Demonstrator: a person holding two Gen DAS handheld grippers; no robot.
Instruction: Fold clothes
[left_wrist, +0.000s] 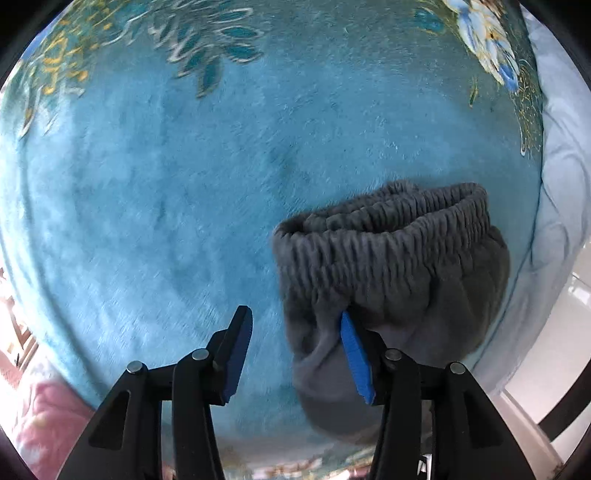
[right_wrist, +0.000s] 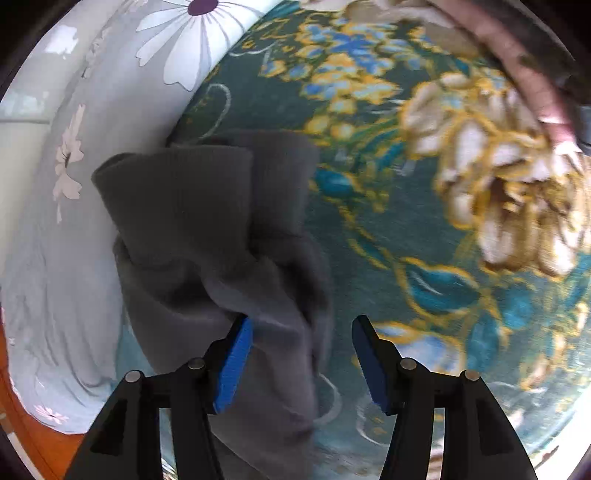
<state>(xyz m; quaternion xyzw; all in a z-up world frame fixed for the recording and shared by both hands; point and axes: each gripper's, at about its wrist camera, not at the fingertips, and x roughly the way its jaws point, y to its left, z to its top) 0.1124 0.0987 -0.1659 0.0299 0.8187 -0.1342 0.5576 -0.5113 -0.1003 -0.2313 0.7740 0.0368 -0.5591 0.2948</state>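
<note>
Your left gripper (left_wrist: 295, 350) gapes wide, the grey sweatpants (left_wrist: 399, 266) bunched at 1 o'clock on the teal blanket (left_wrist: 147, 203); your right gripper (right_wrist: 303, 354), jaws equally apart, has them at 11.

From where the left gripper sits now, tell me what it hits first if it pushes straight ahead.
Most likely the teal blanket: the open left gripper points at bare plush. The gray pants lie just to the right, against the right finger, so they may get brushed. Depth is unclear.
</note>
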